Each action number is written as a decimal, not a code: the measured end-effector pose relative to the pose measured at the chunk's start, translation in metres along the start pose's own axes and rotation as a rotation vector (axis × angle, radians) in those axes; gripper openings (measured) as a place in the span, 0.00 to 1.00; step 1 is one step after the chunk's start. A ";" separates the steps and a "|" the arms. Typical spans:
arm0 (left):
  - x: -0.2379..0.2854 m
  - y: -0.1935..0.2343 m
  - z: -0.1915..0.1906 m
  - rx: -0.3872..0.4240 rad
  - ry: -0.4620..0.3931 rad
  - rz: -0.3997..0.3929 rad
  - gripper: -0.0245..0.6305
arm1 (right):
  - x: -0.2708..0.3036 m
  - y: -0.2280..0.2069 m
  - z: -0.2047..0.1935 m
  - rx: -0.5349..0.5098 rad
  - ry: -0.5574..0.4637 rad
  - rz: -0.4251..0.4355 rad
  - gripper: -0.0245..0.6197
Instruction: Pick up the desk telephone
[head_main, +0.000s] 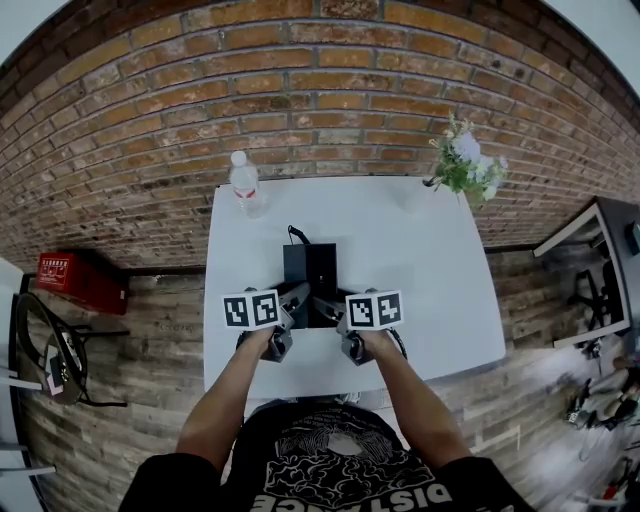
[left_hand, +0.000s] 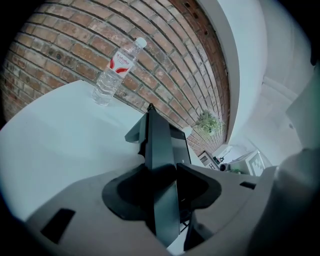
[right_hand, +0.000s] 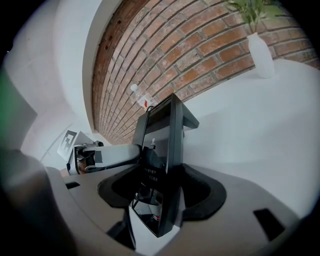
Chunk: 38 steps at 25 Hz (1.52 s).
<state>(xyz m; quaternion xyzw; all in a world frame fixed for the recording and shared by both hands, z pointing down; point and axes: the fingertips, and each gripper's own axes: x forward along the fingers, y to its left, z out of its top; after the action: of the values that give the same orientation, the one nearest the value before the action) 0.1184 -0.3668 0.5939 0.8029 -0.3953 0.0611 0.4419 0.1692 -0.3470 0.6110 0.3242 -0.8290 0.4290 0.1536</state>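
The left gripper (left_hand: 161, 176) is clamped on the left edge of the black desk telephone (head_main: 309, 272), at its 9 o'clock. The right gripper (right_hand: 167, 182) is clamped on the right edge, at 3 o'clock. The telephone is at the middle of the white table (head_main: 430, 290); beyond it a water bottle (head_main: 244, 182) stands at 11 o'clock and a vase of flowers (head_main: 465, 165) at 2 o'clock.

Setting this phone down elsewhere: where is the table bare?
The table is bare right of the telephone up to the vase, and left of it before the water bottle. Crowded: front middle, where left gripper and right gripper clamp it.
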 end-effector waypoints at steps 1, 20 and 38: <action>0.000 -0.001 0.000 -0.002 -0.003 -0.001 0.33 | -0.001 0.000 0.000 -0.003 -0.002 -0.001 0.43; -0.024 -0.060 0.075 0.130 -0.195 -0.045 0.32 | -0.043 0.036 0.074 -0.156 -0.173 -0.003 0.42; -0.094 -0.173 0.172 0.396 -0.451 -0.120 0.32 | -0.126 0.125 0.175 -0.401 -0.459 0.049 0.42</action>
<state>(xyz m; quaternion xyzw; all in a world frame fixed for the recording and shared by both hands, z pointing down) 0.1305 -0.3916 0.3341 0.8887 -0.4156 -0.0691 0.1808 0.1827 -0.3851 0.3650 0.3558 -0.9177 0.1762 0.0128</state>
